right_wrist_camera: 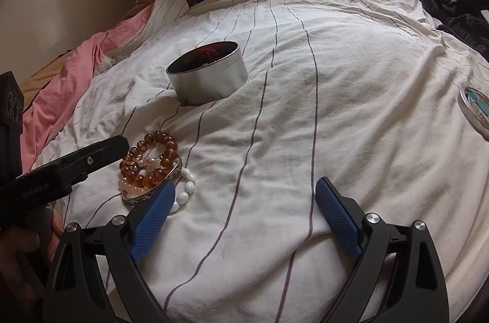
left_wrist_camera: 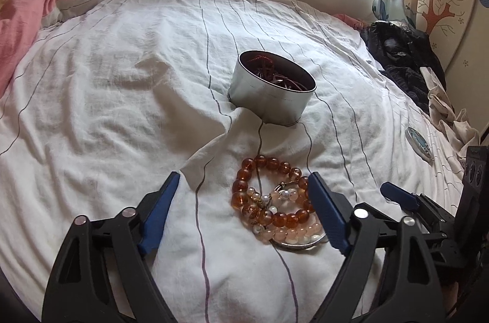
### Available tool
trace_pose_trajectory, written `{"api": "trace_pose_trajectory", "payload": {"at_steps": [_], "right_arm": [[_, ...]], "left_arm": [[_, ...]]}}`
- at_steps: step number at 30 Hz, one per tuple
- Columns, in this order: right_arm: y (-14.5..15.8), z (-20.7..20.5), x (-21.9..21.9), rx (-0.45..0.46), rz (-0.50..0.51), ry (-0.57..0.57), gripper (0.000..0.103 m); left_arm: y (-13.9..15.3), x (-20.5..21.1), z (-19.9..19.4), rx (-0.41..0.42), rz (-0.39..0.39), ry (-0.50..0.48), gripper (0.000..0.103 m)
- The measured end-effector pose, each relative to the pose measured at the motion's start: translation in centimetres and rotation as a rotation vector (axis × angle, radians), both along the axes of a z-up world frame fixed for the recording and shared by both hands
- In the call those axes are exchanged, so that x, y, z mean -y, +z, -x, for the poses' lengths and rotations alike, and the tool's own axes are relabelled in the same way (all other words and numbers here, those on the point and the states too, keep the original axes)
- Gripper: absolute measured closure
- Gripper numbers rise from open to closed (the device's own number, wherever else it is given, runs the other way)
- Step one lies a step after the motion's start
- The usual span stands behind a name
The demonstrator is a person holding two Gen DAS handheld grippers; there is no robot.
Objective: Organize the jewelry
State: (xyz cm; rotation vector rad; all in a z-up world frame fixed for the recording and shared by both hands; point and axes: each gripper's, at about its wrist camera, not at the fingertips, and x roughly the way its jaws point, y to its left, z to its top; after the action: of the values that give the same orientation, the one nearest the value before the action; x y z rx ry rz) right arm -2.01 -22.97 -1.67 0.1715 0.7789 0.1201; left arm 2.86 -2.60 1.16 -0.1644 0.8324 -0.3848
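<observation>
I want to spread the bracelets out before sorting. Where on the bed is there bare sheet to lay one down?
Bare striped white sheet runs wide between the round silver tin and the flat round tin lid at the right edge. More lies left of the tin toward the pink quilt. It is crowded at the amber bead bracelet pile, beside the left tool.

1. On the bed sheet [left_wrist_camera: 122,109], a round tin [left_wrist_camera: 270,89] stands behind a pile of bead bracelets [left_wrist_camera: 272,200].
2. Cords [left_wrist_camera: 275,72] lie in the tin.
3. The pile seems to rest on a metal bangle [left_wrist_camera: 298,245].
4. A round lid [right_wrist_camera: 475,112] lies well apart to the right.
5. Dark clothes [left_wrist_camera: 403,60] lie behind the lid, at the bed's right edge.
</observation>
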Motion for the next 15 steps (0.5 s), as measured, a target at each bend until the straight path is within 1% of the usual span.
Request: {"api": "trace_pose_trajectory", "payload": {"at_steps": [2,3,5,7,8,10,12,13,15], "right_arm": [[-0.1,0.0,0.1,0.0,-0.004,-0.001,0.014],[-0.1,0.0,0.2,0.0,-0.006,-0.002,0.014],[-0.1,0.0,0.3,0.001,-0.01,-0.003,0.014],[-0.2,-0.1,0.3,0.002,-0.015,-0.003,0.014],[-0.2,-0.2,0.3,0.001,-0.017,-0.003,0.014],[-0.2,-0.2,0.3,0.001,-0.019,-0.004,0.014],[-0.2,-0.2,0.3,0.001,-0.019,-0.004,0.014],[-0.2,-0.2,0.3,0.001,-0.019,-0.004,0.014],[-0.2,-0.2,0.3,0.0,-0.02,-0.004,0.014]], "left_arm": [[-0.2,0.6,-0.6,-0.012,-0.02,-0.028,0.038],[-0.4,0.9,-0.8,-0.019,-0.031,-0.034,0.04],[-0.7,1.3,-1.1,-0.03,-0.049,-0.041,0.049],[-0.7,1.5,-1.1,-0.026,-0.063,-0.047,0.053],[-0.6,1.6,-1.1,-0.017,-0.07,-0.045,0.057],[0.1,1.3,-0.5,0.024,-0.063,-0.031,0.058],[1.1,0.9,0.5,0.086,-0.05,-0.029,0.058],[1.6,1.0,0.9,0.107,-0.045,-0.049,0.058],[2.0,1.6,1.4,0.125,-0.061,-0.093,0.058]]}}
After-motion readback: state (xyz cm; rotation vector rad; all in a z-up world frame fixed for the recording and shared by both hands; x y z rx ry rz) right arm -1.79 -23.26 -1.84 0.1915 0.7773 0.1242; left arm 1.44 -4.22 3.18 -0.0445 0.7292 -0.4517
